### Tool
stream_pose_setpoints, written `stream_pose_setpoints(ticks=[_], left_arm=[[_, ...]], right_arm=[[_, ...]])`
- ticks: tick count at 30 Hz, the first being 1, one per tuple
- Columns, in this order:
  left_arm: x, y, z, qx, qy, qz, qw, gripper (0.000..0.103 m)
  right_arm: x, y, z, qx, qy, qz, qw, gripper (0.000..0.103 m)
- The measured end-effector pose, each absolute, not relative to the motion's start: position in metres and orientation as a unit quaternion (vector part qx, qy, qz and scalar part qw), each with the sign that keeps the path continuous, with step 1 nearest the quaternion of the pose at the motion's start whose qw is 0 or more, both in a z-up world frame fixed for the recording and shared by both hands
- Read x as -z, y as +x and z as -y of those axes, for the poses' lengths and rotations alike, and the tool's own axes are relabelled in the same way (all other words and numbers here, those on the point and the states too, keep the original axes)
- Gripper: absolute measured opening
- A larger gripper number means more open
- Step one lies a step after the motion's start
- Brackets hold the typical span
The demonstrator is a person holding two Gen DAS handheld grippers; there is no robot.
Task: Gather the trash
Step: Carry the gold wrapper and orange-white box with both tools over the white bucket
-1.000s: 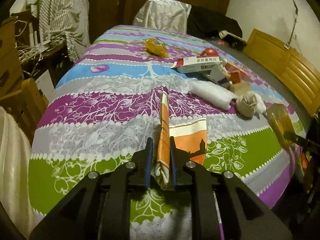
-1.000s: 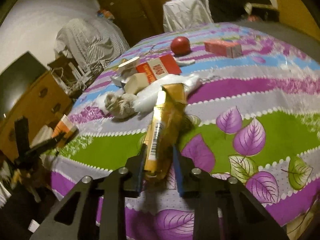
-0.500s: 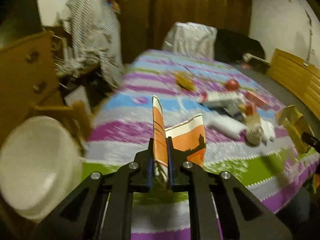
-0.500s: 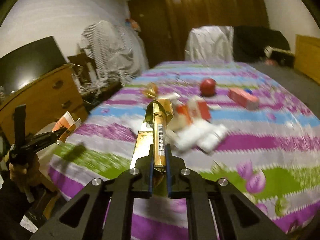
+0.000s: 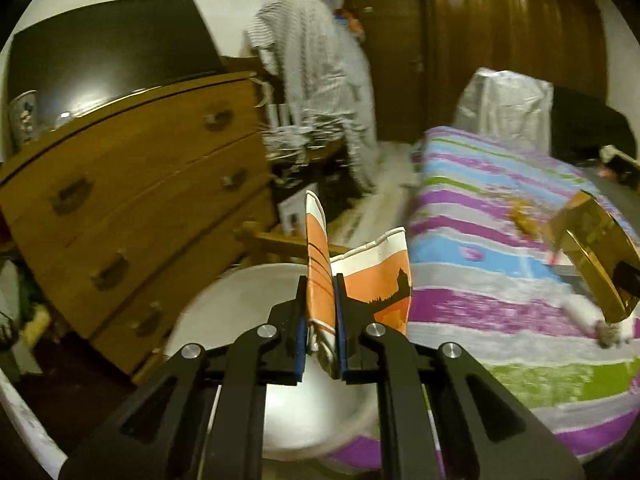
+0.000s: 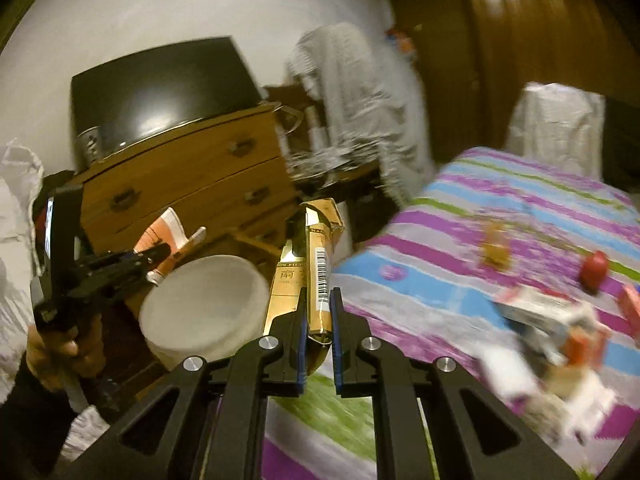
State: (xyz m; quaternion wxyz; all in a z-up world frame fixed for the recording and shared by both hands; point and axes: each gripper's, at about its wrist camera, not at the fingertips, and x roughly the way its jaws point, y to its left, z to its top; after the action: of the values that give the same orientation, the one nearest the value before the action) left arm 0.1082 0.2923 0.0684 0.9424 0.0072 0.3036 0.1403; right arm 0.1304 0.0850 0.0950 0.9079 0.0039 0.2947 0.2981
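Since 0.5 s ago I've swung both grippers left, off the bed [image 5: 500, 248] and toward the wooden dresser [image 5: 132, 208]. The white bin [image 5: 256, 320], then at the far left of the left wrist view, now sits right under my left gripper [image 5: 321, 312]. In the right wrist view the bin [image 6: 204, 304] has come into sight just left of my right gripper [image 6: 319, 312]; before it wasn't visible there.

L gripper: jaws closed down to a thin gap, pinching the orange-and-white paper carton [image 5: 360, 276], flattened, standing upright between the pads, held over the bin's opening. It also shows in the right view [image 6: 168, 236], with the person's left hand [image 6: 64, 348] gripping the handle low at frame left.

R gripper: jaws nearly closed, clamping the gold cigarette box [image 6: 316, 264] upright, barcode facing me, near the bed's edge and beside the bin, not over it. Same box at right edge of left view [image 5: 592, 256].

Remaining trash on the bedspread is blurred; a red round item [image 6: 595, 269] is discernible.
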Motion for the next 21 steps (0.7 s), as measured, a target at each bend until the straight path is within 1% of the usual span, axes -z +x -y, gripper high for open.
stream_pose_setpoints(ticks=[5, 10, 16, 21], left_arm=[[-0.067, 0.120, -0.336, -0.183, 0.015, -0.318, 0.930, 0.010], [-0.062, 0.124, -0.368, -0.204, 0.019, -0.337, 0.919, 0.010], [-0.050, 0.125, -0.397, -0.222, 0.015, -0.352, 0.909, 0.010], [-0.037, 0.127, -0.404, -0.220, 0.012, -0.365, 0.905, 0.010]], right_arm=[[-0.108, 0.174, -0.172, -0.329, -0.002, -0.344, 0.879, 0.011], [-0.105, 0.195, -0.244, -0.350, -0.033, -0.386, 0.853, 0.011], [-0.090, 0.206, -0.296, -0.360, -0.051, -0.416, 0.833, 0.011], [-0.078, 0.207, -0.313, -0.361, -0.068, -0.425, 0.827, 0.011]])
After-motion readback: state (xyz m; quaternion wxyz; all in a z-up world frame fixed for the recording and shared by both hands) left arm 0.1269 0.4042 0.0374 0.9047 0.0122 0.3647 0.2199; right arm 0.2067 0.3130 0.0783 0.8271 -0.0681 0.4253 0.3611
